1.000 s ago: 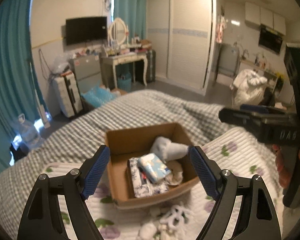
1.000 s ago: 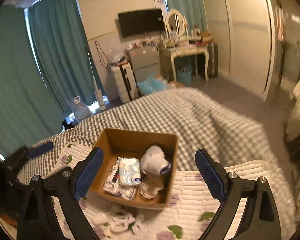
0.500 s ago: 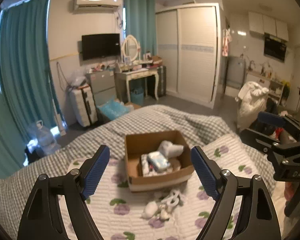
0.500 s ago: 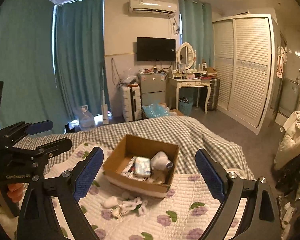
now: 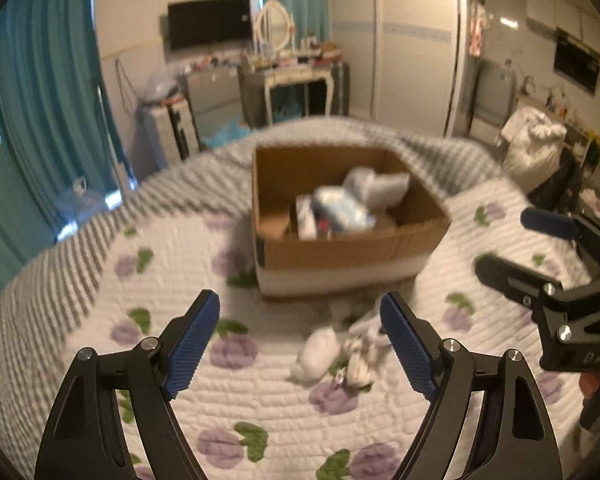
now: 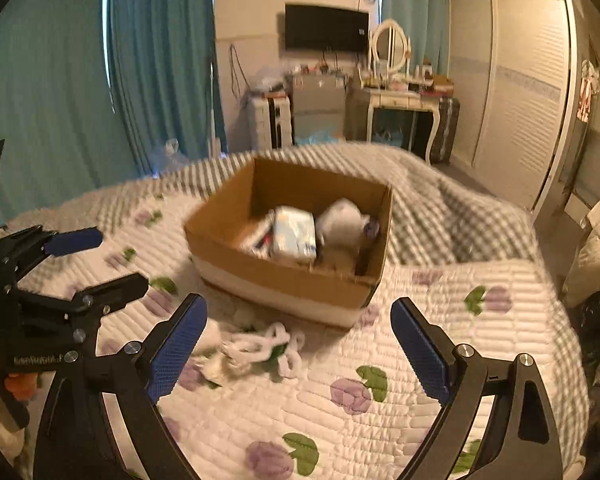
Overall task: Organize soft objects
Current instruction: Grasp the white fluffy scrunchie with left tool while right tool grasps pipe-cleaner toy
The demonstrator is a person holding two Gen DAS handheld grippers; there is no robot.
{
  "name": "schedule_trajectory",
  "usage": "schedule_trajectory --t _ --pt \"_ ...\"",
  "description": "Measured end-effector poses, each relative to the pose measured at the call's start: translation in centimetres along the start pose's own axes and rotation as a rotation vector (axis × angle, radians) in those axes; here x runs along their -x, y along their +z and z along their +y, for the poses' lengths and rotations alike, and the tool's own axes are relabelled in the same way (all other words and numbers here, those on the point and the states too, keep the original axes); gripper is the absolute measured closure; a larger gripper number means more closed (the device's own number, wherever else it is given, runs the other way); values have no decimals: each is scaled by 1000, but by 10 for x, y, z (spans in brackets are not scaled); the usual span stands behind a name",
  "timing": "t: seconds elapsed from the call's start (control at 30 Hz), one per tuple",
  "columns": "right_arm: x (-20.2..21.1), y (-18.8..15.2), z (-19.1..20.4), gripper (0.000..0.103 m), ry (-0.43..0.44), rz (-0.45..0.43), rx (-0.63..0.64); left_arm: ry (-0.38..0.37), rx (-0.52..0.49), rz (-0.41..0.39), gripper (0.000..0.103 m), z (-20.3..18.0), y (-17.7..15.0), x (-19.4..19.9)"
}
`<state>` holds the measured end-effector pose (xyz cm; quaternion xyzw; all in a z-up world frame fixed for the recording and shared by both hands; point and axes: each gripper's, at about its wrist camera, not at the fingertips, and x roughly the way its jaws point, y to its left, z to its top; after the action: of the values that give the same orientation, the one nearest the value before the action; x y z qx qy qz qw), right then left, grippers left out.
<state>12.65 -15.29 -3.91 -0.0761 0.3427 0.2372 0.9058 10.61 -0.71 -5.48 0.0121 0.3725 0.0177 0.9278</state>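
Note:
A cardboard box [image 5: 352, 254] [image 6: 288, 276] stands on the bed's flowered quilt and holds a blue-white packet [image 6: 294, 234], a white soft bundle [image 6: 342, 220] and other items. A white soft toy with looped cord [image 5: 340, 350] [image 6: 260, 344] lies on the quilt just in front of the box. My left gripper [image 5: 300, 338] is open and empty, low over the quilt, with the toy between its fingers' line. My right gripper [image 6: 298, 342] is open and empty, just behind the toy. Each gripper shows at the edge of the other's view.
A grey checked blanket [image 6: 440, 208] covers the bed's far side. Beyond the bed are teal curtains [image 6: 80, 80], a suitcase [image 5: 172, 128], a dressing table [image 6: 400, 100], a wardrobe [image 6: 512, 80] and a white bag [image 5: 534, 148] at the right.
Both grippers have dropped and moved forward toward the quilt; the box and the white toy now look closer and larger. Both stay open and empty.

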Motion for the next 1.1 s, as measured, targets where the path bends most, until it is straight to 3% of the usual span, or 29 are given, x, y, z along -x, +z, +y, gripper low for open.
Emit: schedule_trajectory --t 0.2,0.4,0.5,0.57,0.67,0.87,0.97,1.1 --pt "-71 -31 -11 14 38 122 -89 7 23 114 21 7 -41 -60" --pt "-124 -51 -8 28 75 237 -119 7 -40 154 22 4 -63 -85" --pt "-140 -55 -5 34 84 271 -114 -28 -40 171 22 4 -66 -93" --pt "-145 -56 -7 43 115 282 -139 -55 -47 171 33 3 -66 -95" --pt "-145 -58 -6 57 156 293 -165 -79 -71 171 37 -1 -67 -98" --pt "-139 -64 0 64 146 283 -169 -162 -101 172 67 -3 -68 -96" --pt "-129 -67 -1 67 148 257 -183 -182 -98 174 76 -3 -71 -91" --pt "-111 -70 -1 68 129 211 -190 -158 -110 158 77 -5 -73 -81"
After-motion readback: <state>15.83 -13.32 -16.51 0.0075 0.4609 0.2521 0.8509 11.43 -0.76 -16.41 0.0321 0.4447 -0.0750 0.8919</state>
